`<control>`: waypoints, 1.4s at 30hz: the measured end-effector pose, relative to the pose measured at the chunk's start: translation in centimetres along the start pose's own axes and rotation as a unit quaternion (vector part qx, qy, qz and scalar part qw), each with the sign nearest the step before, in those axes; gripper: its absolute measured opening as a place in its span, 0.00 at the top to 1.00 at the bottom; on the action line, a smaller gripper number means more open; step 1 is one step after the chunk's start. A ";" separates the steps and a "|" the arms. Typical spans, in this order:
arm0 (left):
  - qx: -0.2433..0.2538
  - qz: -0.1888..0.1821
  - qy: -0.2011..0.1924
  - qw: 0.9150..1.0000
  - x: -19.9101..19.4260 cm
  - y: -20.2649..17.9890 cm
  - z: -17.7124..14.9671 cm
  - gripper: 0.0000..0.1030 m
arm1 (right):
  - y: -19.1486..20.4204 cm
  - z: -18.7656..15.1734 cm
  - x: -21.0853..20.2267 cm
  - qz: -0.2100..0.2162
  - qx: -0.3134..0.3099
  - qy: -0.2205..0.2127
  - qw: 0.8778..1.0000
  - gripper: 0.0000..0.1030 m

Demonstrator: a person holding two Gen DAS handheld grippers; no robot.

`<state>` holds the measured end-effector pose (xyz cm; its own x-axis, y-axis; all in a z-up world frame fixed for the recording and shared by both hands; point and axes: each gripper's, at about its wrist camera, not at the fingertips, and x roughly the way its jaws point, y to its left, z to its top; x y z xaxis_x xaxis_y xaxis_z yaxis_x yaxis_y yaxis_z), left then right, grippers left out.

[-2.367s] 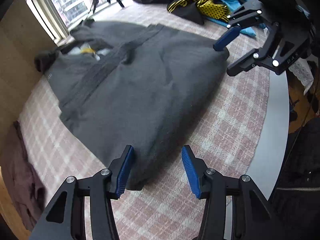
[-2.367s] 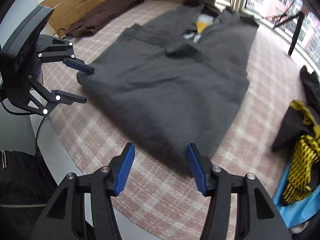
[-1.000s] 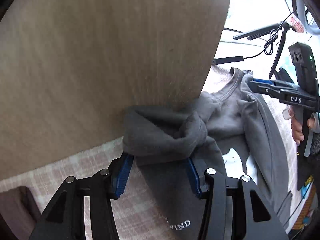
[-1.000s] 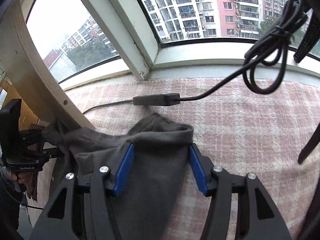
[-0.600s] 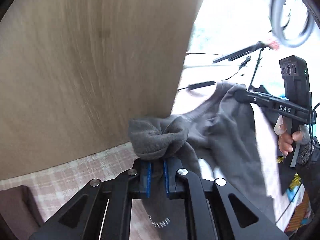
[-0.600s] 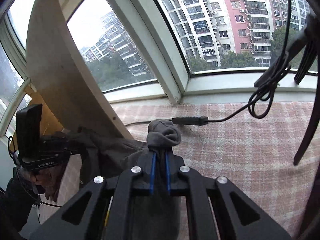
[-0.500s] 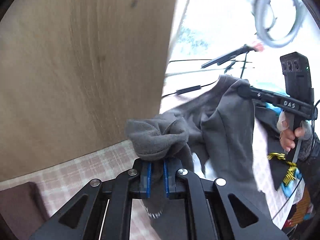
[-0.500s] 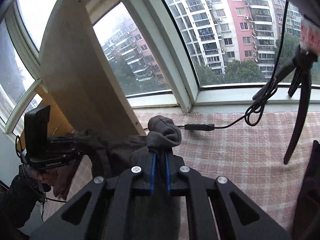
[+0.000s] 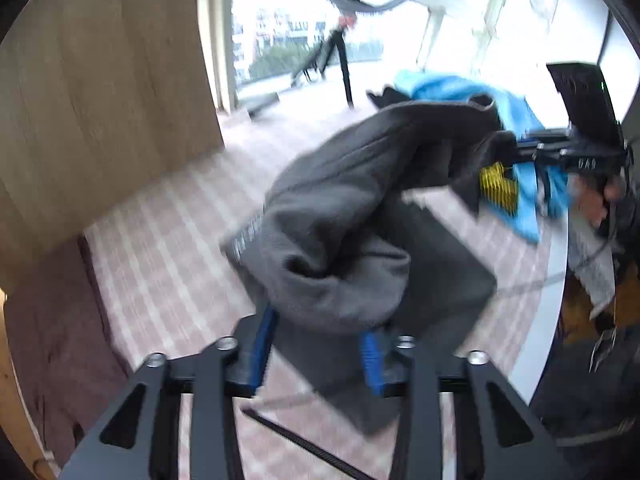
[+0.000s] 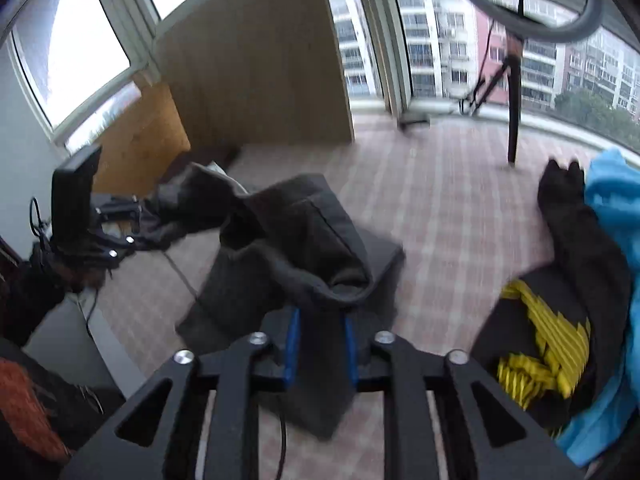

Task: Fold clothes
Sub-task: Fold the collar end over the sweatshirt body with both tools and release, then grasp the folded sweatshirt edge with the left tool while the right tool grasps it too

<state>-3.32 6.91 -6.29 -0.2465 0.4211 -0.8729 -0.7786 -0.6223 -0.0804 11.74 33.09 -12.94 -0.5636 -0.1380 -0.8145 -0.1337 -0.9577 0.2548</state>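
Note:
A dark grey sweatshirt [image 9: 360,208] hangs between my two grippers above the pink checked tablecloth [image 9: 168,248]; its lower part lies on the cloth. My left gripper [image 9: 316,344] has its blue pads partly apart with a thick bunch of the sweatshirt between them. My right gripper [image 10: 319,338] is closed on another bunched edge of the sweatshirt [image 10: 304,236]. The right gripper also shows in the left wrist view [image 9: 520,148], and the left gripper shows in the right wrist view [image 10: 132,220], each holding cloth.
A pile of clothes lies to the right: a blue garment [image 10: 612,240] and a black one with yellow stripes [image 10: 540,344]. A brown garment [image 9: 52,340] lies at the left by a wooden panel [image 9: 100,92]. The table's grey edge [image 9: 556,280] curves on the right.
Both grippers have swung back from the window and wooden panel toward the table's near side, carrying the sweatshirt's far edge over its lower part. The left pads now stand wider apart.

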 end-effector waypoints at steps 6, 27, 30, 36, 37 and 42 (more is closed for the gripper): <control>-0.040 -0.020 0.094 0.995 0.1 -2.4 -10.0 0.60 | -0.7 -10.7 0.6 0.003 0.119 0.065 0.991 0.64; 0.062 0.032 0.013 0.997 -0.8 -2.5 -7.3 0.58 | -1.3 -9.1 -1.1 0.012 0.158 0.022 0.987 0.54; 0.109 0.049 0.008 0.993 1.5 -3.5 -6.5 0.58 | -2.9 -9.3 3.7 0.021 0.218 0.052 0.974 0.54; 0.190 0.061 0.014 0.980 4.4 -5.0 -5.7 0.58 | -4.0 -9.9 7.3 0.044 0.286 0.075 0.954 0.54; 0.197 0.059 0.016 0.979 4.8 -5.2 -5.5 0.58 | -3.9 -9.9 7.5 0.043 0.284 0.077 0.955 0.54; 0.196 0.035 0.029 0.980 6.4 -5.3 -4.8 0.93 | -3.8 -9.8 6.9 0.040 0.271 0.073 0.959 0.80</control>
<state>1.98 9.70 -13.79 -0.2817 0.3412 -0.8968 -0.9258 -0.3423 0.1606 16.36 33.27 -24.59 -0.4750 -0.2768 -0.8354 -0.5216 -0.6760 0.5205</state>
